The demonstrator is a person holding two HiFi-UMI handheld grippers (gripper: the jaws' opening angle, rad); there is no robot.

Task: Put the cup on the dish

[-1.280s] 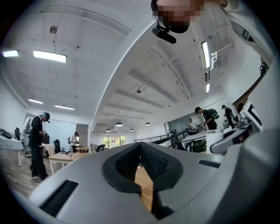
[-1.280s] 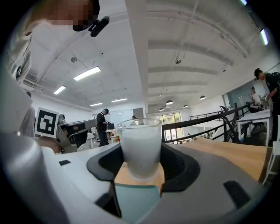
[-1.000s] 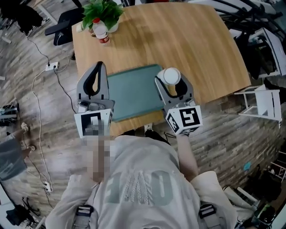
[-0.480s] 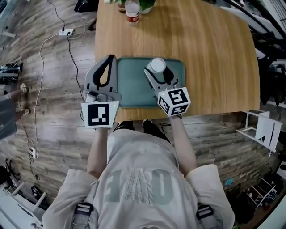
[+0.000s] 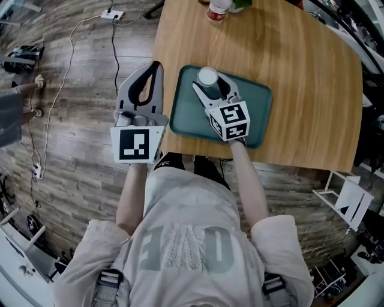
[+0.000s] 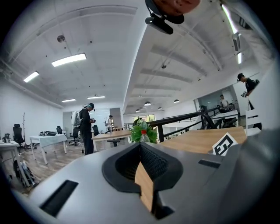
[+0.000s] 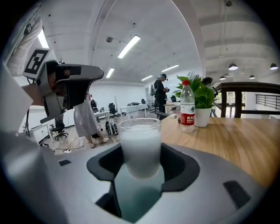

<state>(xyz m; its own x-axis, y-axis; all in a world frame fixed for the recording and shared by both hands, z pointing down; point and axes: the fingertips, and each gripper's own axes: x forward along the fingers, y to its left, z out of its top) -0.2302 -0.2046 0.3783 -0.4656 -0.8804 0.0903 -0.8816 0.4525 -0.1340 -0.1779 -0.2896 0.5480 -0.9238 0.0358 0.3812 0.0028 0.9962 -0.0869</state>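
Note:
A clear cup (image 5: 208, 75) with a milky white fill sits between the jaws of my right gripper (image 5: 209, 84), which is shut on it. The cup (image 7: 140, 146) hangs over the left part of the teal dish (image 5: 258, 111); I cannot tell whether its base touches. The teal surface of the dish (image 7: 135, 188) shows right under the cup in the right gripper view. My left gripper (image 5: 156, 66) is shut and empty, held at the wooden table's (image 5: 300, 54) left edge, just left of the dish. Its tips (image 6: 141, 146) meet with nothing between them.
A water bottle (image 7: 187, 111) and a potted plant (image 7: 199, 98) stand at the table's far end. Cables and a power strip (image 5: 114, 13) lie on the floor to the left. A white stool (image 5: 345, 201) stands at the right. People stand in the background.
My right gripper carried the cup leftward from the dish's right edge to over its left part. The left gripper stayed beside the dish, shut. The head camera has swung.

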